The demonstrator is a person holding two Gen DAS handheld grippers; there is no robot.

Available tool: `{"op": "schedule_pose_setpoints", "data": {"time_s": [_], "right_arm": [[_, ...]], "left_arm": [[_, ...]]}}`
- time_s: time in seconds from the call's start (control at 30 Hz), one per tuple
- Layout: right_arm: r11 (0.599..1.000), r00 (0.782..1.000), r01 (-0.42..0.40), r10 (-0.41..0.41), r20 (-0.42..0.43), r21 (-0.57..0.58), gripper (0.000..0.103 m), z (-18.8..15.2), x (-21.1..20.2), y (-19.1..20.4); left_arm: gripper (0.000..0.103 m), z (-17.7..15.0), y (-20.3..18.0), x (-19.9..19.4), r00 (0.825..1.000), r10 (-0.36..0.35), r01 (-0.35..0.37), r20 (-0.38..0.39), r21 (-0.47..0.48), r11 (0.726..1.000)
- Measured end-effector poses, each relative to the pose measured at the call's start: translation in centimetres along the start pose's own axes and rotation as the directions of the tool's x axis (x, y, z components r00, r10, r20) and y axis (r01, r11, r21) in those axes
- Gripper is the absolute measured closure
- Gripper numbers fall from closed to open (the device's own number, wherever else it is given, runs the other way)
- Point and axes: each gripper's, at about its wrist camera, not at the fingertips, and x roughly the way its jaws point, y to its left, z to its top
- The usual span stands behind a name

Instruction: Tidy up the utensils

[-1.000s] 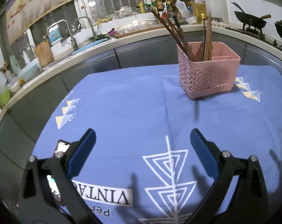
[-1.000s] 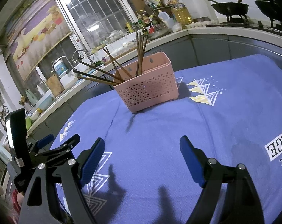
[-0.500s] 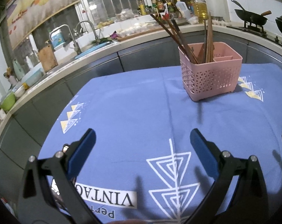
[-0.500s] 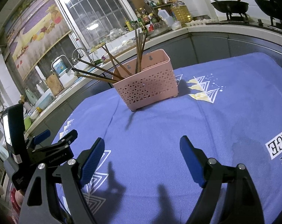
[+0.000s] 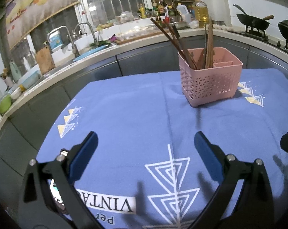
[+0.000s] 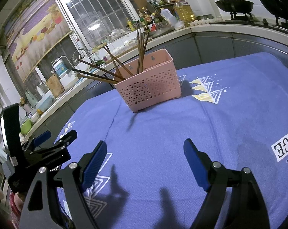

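With both the left tool point(image 5: 144, 148) and right tool point(image 6: 144, 158) hovering wide and empty over the bench point(image 5: 136, 114), chopsticks point(image 6: 98, 72) are leaning in the pink caddy point(image 6: 149, 87), so any regrouping is calling for a slow, upright approach.

Home kitchen, sink faucet point(image 5: 67, 36), wok point(image 5: 252, 21)

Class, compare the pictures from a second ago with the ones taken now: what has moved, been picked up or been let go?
Nothing visibly changed: the left gripper and right gripper stay open and empty above the blue cloth, and the chopsticks stay in the pink basket.
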Motion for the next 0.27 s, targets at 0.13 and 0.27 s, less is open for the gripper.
{"op": "schedule_pose_setpoints", "data": {"time_s": [0.13,0.27], "right_arm": [[1.000,1.000,0.000,0.000,-0.002,-0.001,0.021,-0.13,0.09,-0.08],[1.000,1.000,0.000,0.000,-0.001,0.000,0.021,-0.13,0.06,-0.05]], "left_arm": [[0.006,0.07,0.04,0.18,1.000,0.000,0.000,-0.012,-0.001,1.000],[0.006,0.08,0.04,0.24,1.000,-0.003,0.003,-0.018,0.001,1.000]]}}
